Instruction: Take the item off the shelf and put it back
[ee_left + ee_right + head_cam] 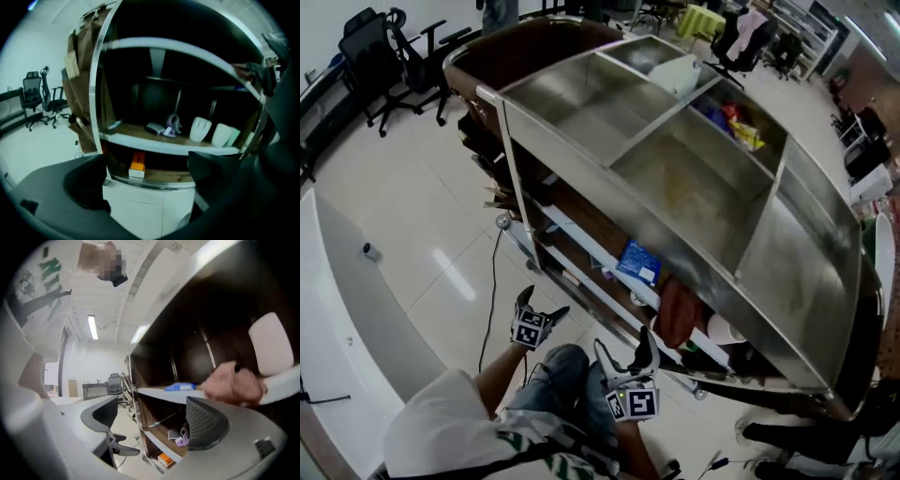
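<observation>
Nothing here can really be read. The left cube point(528, 329) and right cube point(636, 403) carry black-and-white square markers, patterns rather than letters. The person's white shirt point(33, 291) has green lettering across it, but it is bent and cut off, so no word comes out. The blue packet point(638, 263) on the shelf shows pale print too small to make out. The orange box point(137, 164) on the low shelf has a white end with no legible print. I see no signs, numbers or brand names elsewhere.
</observation>
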{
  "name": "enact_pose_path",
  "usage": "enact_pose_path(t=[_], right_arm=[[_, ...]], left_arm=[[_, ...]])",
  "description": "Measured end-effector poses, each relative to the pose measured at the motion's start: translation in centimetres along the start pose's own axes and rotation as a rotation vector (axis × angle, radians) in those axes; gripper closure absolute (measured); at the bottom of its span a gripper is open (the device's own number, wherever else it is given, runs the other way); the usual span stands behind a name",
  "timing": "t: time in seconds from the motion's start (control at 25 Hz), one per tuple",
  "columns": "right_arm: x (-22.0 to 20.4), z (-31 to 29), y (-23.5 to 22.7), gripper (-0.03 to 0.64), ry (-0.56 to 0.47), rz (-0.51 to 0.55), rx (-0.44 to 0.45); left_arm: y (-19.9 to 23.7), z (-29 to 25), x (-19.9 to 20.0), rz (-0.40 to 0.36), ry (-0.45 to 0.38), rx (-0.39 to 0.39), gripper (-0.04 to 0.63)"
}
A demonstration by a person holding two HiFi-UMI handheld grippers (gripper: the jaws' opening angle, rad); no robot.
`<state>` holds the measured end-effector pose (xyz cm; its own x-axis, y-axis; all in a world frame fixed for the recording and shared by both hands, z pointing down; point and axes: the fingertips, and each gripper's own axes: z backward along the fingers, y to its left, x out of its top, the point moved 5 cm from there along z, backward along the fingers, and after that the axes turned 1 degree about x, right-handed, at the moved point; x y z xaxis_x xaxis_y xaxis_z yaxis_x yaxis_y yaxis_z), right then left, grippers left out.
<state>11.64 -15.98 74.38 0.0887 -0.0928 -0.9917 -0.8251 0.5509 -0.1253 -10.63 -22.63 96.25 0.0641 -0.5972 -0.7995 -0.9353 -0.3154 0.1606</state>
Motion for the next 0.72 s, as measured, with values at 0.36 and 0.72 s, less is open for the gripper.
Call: enact_pose_path(t=[0.36,0.72], right_arm=[[23.7,4.5,6.2,0.155,-0.077,0.039,-0.075],[36.1,9.7,12.0,0.156,-0.224,0.123,-0.203]], left_arm=[[-9.0,25.4,25.5,-0.156,-0.321,-0.184,0.069],[-12.0,40.2,38.5,-0.301,-0.596,-0.279,0.132]])
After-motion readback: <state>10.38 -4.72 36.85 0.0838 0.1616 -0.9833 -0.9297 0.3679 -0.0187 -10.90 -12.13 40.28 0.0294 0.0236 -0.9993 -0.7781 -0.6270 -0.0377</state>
